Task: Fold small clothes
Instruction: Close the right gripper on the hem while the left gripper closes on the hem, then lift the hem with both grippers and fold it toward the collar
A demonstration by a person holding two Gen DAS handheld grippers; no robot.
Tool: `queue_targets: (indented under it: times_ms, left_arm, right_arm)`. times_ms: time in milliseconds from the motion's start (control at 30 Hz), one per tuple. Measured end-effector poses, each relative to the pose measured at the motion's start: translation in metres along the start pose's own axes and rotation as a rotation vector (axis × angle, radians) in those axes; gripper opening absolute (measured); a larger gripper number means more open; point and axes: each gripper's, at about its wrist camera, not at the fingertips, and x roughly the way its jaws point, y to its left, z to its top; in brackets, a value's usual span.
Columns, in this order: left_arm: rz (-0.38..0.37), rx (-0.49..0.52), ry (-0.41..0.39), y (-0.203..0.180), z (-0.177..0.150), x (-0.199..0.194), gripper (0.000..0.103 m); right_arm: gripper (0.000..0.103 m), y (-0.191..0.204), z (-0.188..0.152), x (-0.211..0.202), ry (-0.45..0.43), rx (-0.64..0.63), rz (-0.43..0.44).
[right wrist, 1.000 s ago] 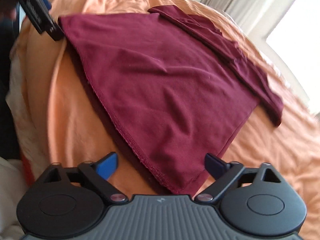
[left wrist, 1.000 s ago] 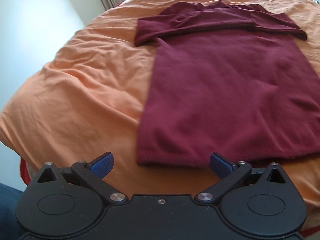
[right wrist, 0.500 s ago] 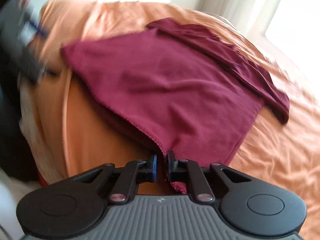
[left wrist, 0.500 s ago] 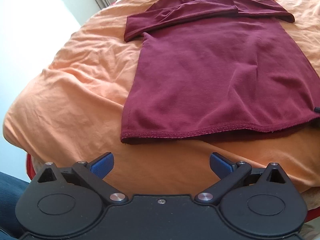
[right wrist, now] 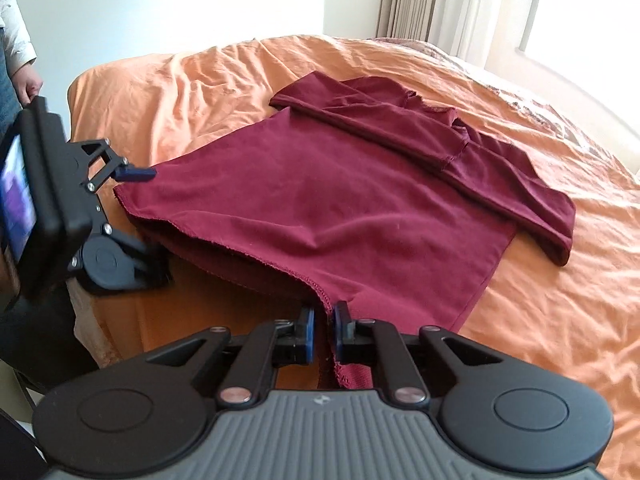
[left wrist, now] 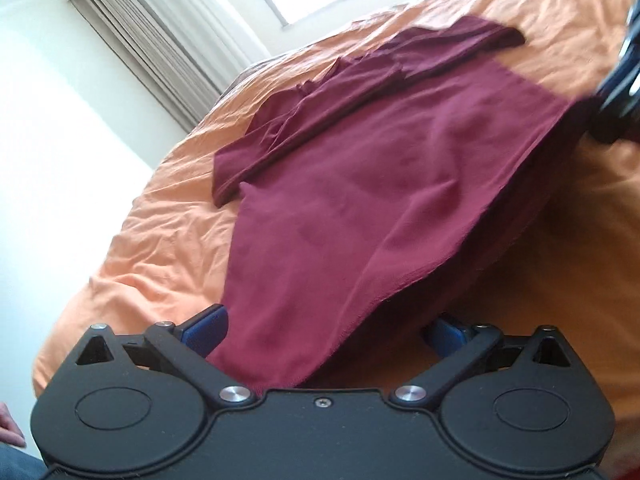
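A: Looking along the right gripper, what are the jaws doing?

B: They are pinching the near right corner of the maroon shirt, on the hem, and the cloth there is hanging up from the orange bedcover.

A: And the left gripper?

B: Its jaws are standing wide and are closing now. The near left corner of the hem is lying between the blue pads, but they are not pressing it yet.

A: So where is the shirt lying from the two tools?

B: It is spreading away from both of them, hem near, collar and folded sleeves far, toward the window. The long axis is running near to far.

A: Which hand is nearer to its corner?

B: Both are at a corner. I am judging that the left one must grip first, then both corners can be travelling together to the far end.
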Motion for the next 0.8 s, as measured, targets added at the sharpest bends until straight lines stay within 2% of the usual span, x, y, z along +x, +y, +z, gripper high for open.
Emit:
queue_targets:
  times_ms: [67, 200, 267, 300, 367, 400, 500, 600, 700, 800]
  left_arm:
    - [0.020, 0.008, 0.040, 0.006, -0.001, 0.012, 0.074]
    - [0.055, -0.049, 0.111, 0.039, -0.011, 0.026, 0.055]
    - [0.078, -0.057, 0.129, 0.054, -0.015, 0.030, 0.041]
    - [0.088, -0.052, 0.137, 0.059, -0.017, 0.032, 0.039]
    - [0.075, -0.051, 0.150, 0.069, -0.019, 0.034, 0.021]
    - [0.051, -0.054, 0.152, 0.073, -0.018, 0.034, 0.016]
    - [0.032, -0.012, 0.113, 0.079, -0.019, 0.027, 0.007]
    - [0.048, 0.051, 0.098, 0.076, -0.017, 0.022, 0.006]
    - [0.041, 0.027, 0.113, 0.078, -0.012, 0.016, 0.005]
    - [0.082, 0.013, 0.103, 0.077, -0.009, 0.007, 0.005]
  right_arm:
    - [0.011, -0.001, 0.000, 0.001, -0.003, 0.008, -0.006]
    - [0.011, -0.003, -0.003, 0.002, 0.006, 0.017, 0.005]
    - [0.011, -0.005, -0.006, 0.003, 0.017, 0.017, 0.021]
    - [0.011, -0.006, -0.007, 0.004, 0.025, 0.020, 0.028]
    - [0.011, -0.006, -0.010, 0.006, 0.037, 0.020, 0.031]
    - [0.011, -0.005, -0.012, 0.007, 0.043, 0.019, 0.032]
    - [0.010, -0.002, -0.016, 0.012, 0.071, 0.006, 0.035]
    - [0.008, 0.007, -0.021, 0.010, 0.088, -0.062, 0.024]
    - [0.008, 0.016, -0.026, 0.004, 0.099, -0.112, 0.019]
    - [0.007, 0.021, -0.030, -0.007, 0.096, -0.122, 0.009]
